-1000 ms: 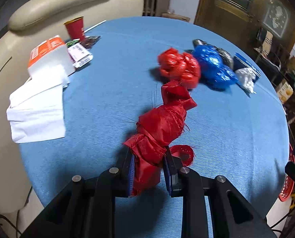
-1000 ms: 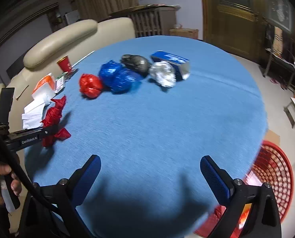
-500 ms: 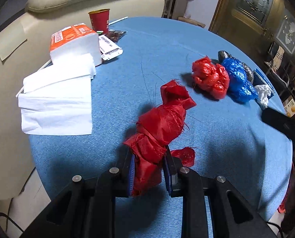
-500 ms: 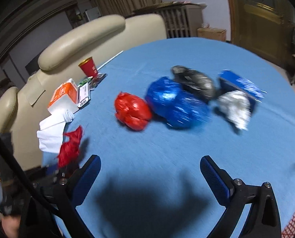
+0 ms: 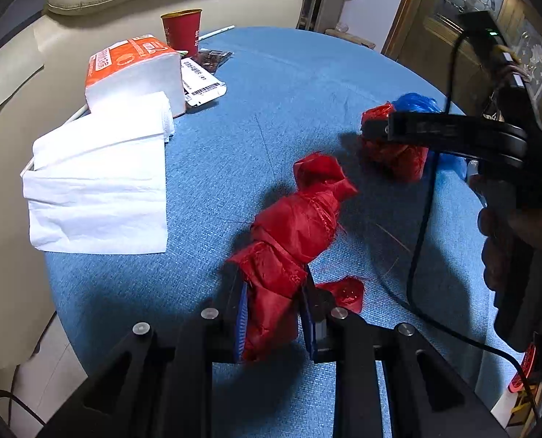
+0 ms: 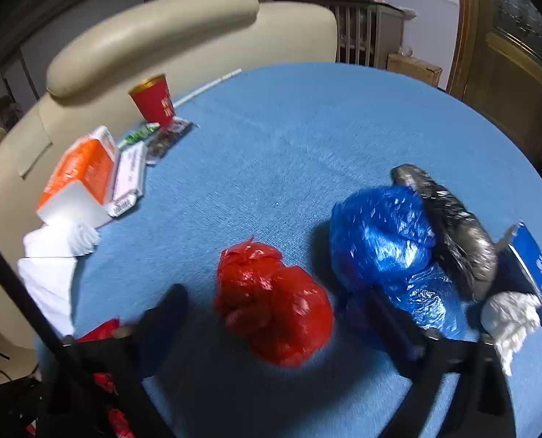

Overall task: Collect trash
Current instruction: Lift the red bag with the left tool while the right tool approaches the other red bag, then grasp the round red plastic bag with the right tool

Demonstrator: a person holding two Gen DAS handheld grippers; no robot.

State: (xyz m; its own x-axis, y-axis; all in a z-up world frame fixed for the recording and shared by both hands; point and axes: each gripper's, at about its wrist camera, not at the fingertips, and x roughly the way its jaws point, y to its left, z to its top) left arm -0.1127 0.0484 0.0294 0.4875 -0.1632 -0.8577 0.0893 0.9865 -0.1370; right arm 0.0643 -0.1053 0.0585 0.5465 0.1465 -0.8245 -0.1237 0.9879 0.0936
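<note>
A round bench (image 6: 307,138) covered in blue woven cloth fills both views, with a cream leather sofa (image 6: 154,33) pressed against its far edge and a dark wooden door with patterned glass (image 5: 490,7) off to the right of the room. The left gripper (image 5: 273,314) is clamped tight on the lower end of a crumpled red cloth bundle (image 5: 296,226), which lies on the cloth just ahead of it. The right gripper (image 6: 271,314) has just been closing, and its jaws now stand partway in on either side of a crumpled red plastic bag (image 6: 274,303); motion blur hides whether the pads touch it, though a gap seems to show on each side. Just right of that bag sits a crumpled blue plastic bag (image 6: 387,252), touching a black plastic bag (image 6: 449,222) behind it, with a blue carton (image 6: 537,266) and a white crumpled wad (image 6: 508,317) at the far right. At the sofa side of the bench stand a red paper cup (image 6: 154,100), an orange-and-white tissue pack (image 5: 132,69), loose white tissues (image 5: 99,182), a white labelled packet (image 5: 201,84) and a dark snack wrapper (image 5: 212,56). A person's hand (image 5: 508,241) grips the right tool's black handle, from which a black cable (image 5: 417,255) trails.
</note>
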